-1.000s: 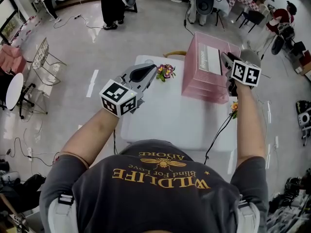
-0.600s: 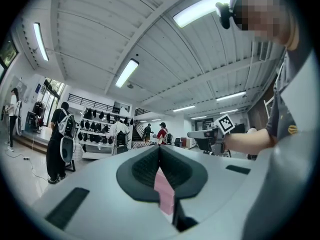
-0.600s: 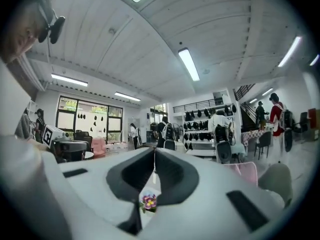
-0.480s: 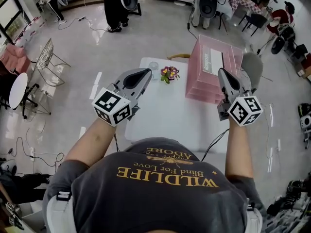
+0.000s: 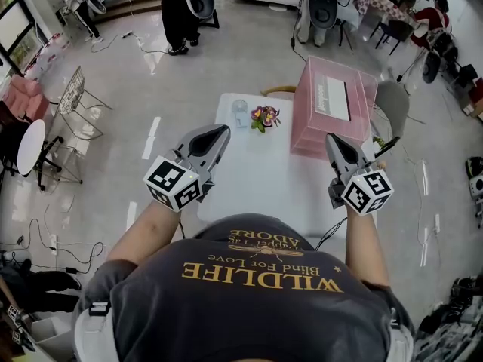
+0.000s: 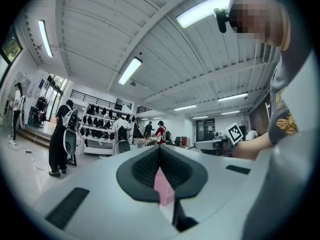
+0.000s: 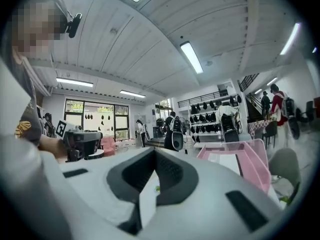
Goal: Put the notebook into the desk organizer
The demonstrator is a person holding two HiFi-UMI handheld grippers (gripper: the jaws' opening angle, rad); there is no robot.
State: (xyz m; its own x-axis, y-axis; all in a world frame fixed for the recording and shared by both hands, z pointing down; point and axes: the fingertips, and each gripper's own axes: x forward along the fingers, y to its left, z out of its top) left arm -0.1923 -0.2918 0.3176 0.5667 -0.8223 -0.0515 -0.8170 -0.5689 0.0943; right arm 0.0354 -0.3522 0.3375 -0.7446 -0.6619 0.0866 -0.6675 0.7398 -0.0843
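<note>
Head view: notebook (image 5: 336, 96) lies flat in the top tray of the pink desk organizer (image 5: 308, 123), upper right of centre, on the far right part of the white table (image 5: 264, 179). Both grippers are apart from it.

Left gripper (image 5: 223, 129): left of centre, over the table's left edge. It is held level, with the nose angled toward the upper right at the flowers (image 5: 262, 116) and glass (image 5: 239, 110). Its marker cube (image 5: 173, 183) sits at the rear. The left forearm (image 5: 143, 225) runs in from the lower left on a diagonal. In the left gripper view the pads (image 6: 142, 171) meet at the tip, so the jaws are together. A pink sliver shows through the slit behind the tip; can't tell what it is.

Right gripper (image 5: 330, 136): right of centre, level, with the nose tipped slightly toward the upper left. The tip is close to the organizer's near wall with no contact visible. The cube (image 5: 367, 192) sits behind it. The right forearm (image 5: 366, 240) is almost vertical in the frame. In the right gripper view the pads (image 7: 172, 176) are closed tip to tip with nothing gripped. White tabletop shows through the slit, and the organizer is off to the right.
</note>
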